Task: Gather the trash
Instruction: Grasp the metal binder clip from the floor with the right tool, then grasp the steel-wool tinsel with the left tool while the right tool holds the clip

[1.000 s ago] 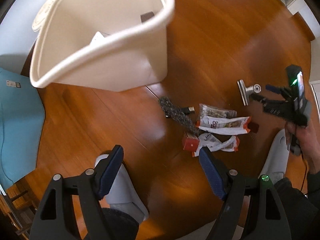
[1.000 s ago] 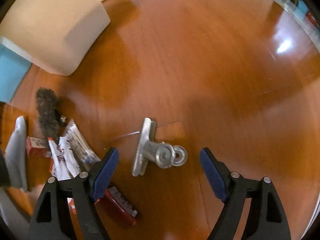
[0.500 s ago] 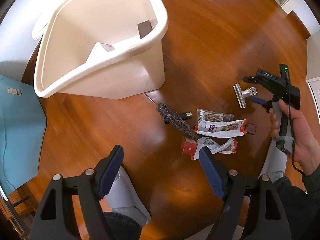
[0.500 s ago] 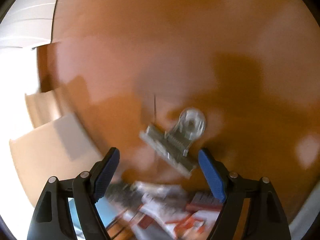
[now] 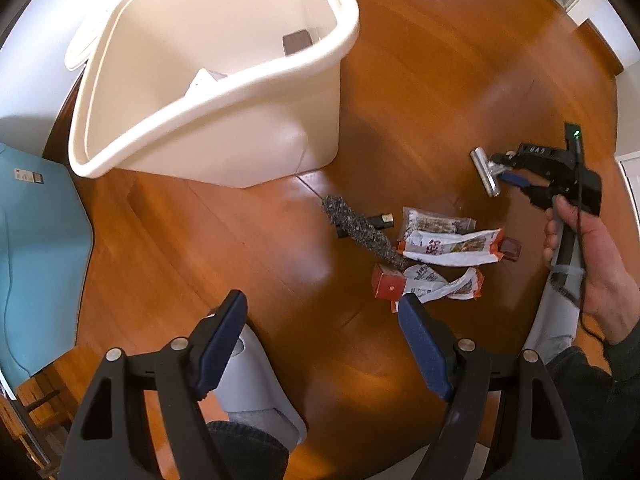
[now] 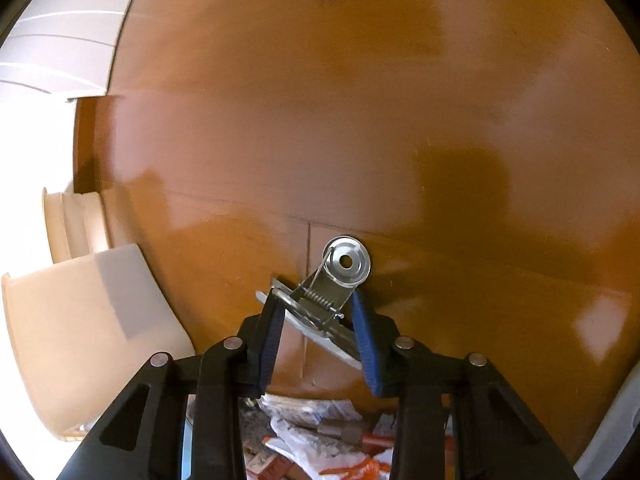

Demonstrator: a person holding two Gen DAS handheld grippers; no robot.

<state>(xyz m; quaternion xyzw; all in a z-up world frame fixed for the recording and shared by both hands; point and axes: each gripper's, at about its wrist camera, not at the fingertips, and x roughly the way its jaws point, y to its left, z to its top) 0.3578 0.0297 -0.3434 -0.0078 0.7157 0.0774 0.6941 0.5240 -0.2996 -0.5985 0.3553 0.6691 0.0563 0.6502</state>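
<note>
My right gripper (image 6: 316, 312), wide a moment ago, is closing its fingers on the metal clip (image 6: 326, 294); bin (image 5: 208, 92) at ten o'clock next; left gripper (image 5: 320, 340) wide, empty.

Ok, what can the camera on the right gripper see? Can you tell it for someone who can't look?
The right gripper is closing its blue fingers around a shiny metal clip on the brown wooden floor. A cream bin stands at the left, and crumpled wrappers lie beneath the gripper.
</note>
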